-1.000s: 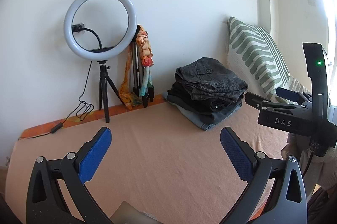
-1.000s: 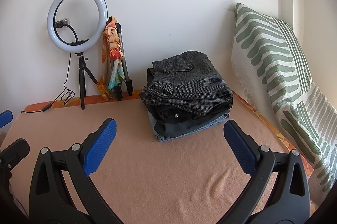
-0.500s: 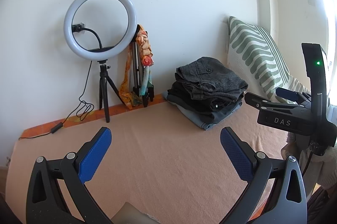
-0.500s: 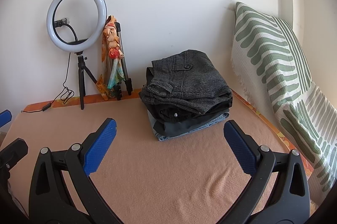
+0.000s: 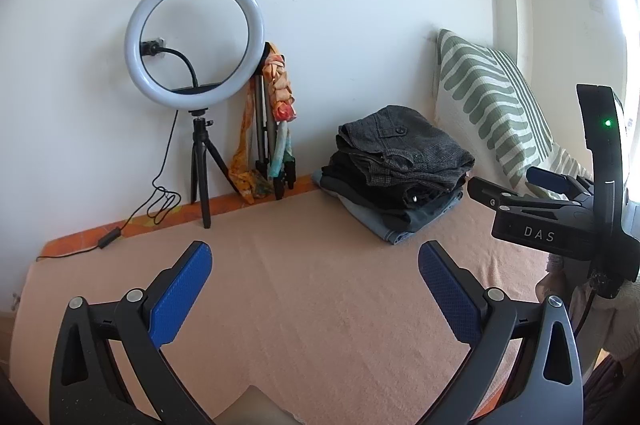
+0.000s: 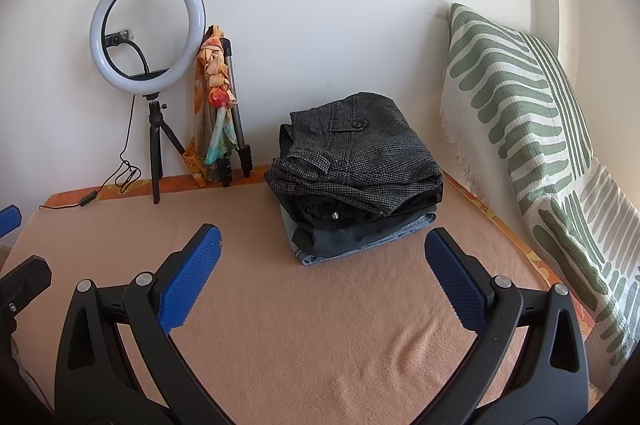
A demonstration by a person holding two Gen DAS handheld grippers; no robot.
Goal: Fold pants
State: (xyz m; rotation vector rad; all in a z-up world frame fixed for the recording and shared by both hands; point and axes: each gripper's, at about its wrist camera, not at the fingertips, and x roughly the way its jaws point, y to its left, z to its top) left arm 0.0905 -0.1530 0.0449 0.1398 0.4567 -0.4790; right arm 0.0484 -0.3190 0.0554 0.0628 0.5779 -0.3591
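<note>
My left gripper hangs released over the peach blanket, its blue pads spread wide with nothing between them, and my right gripper is just as slack, jaws parted and bare. I take the stack of folded pants as my landmark: it sits at the far side of the blanket, close to the wall, a grey checked pair on top, a black pair under it and a blue denim pair at the bottom. No box or basket holds anything here; the stack is the only pile, and it rests directly on the blanket. Just right of the stack leans the green-striped pillow. Left of the stack, against the wall, stands a folded tripod with a colourful scarf tied on it, and farther left the ring light on its small black stand. In the left view my right gripper shows just right of the stack, apart from it. Compared with a second ago, nothing has shifted that I can make out: both tools hover where they were and the stack lies untouched.
</note>
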